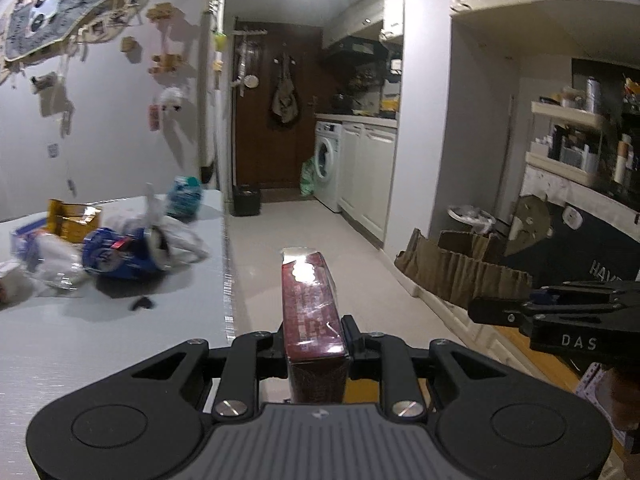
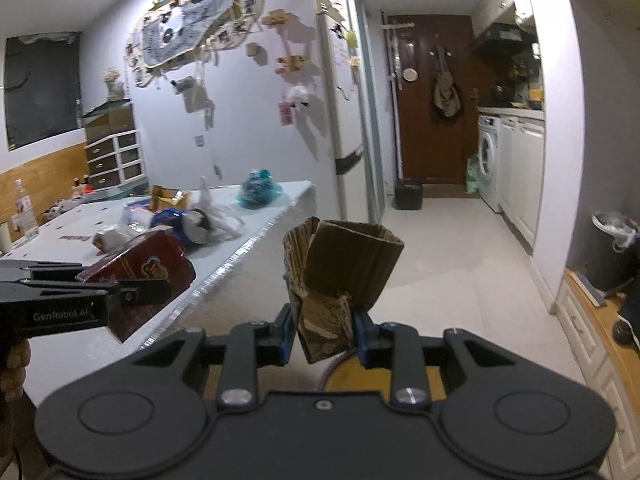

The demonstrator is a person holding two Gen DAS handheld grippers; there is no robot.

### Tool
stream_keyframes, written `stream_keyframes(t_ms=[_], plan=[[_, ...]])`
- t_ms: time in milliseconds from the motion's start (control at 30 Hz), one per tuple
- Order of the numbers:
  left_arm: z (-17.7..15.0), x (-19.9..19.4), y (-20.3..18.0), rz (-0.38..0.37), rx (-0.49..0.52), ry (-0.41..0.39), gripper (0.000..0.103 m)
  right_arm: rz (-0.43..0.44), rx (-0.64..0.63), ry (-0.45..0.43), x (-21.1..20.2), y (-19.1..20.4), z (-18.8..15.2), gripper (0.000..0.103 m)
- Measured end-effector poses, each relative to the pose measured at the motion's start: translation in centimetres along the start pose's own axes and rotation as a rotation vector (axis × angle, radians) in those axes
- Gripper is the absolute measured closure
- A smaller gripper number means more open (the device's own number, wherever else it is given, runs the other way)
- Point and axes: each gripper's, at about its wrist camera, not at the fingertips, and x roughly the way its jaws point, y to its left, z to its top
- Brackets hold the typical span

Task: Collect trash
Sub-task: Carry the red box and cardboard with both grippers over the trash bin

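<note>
Both my hand-held grippers are full of trash, out past the edge of the table.

My left hand-held gripper [image 1: 314, 338] pinches a long dark red shiny box [image 1: 310, 304] between its pads, and the box sticks straight out over the pale floor [image 1: 320, 224]. My right hand-held gripper [image 2: 325, 330] squeezes a crumpled piece of brown cardboard [image 2: 342, 268] that stands up between its blue pads. In the left view the cardboard [image 1: 456, 268] shows off to the right. More trash lies in a heap on the white table [image 1: 100, 340]: a round blue can [image 1: 120, 254] on its side, white crumpled paper [image 1: 180, 232], a yellow carton [image 1: 70, 218] and a small teal plastic bag [image 1: 184, 196]. A black bin with a white liner [image 2: 612, 248] stands by the right wall.
</note>
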Motion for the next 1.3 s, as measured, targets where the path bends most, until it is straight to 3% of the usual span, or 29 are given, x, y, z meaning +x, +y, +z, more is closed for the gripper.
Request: stream_keyframes(t_ms=[300, 733, 1300], plan=[[-0.6, 4.9, -4.4, -0.063, 0.015, 0.061, 0.079, -0.036, 0.067, 0.059, 1.1, -4.5, -2.4, 0.072], [-2.9, 13.0, -7.7, -0.110, -0.006, 0.200, 0.079, -0.071, 0.149, 0.172, 5.1, -10.0, -6.1, 0.072], [-7.1, 24.9, -6.9, -0.084, -0.107, 0.394, 0.078, -0.065, 0.188, 0.354, 13.6, -13.8, -9.4, 0.072]])
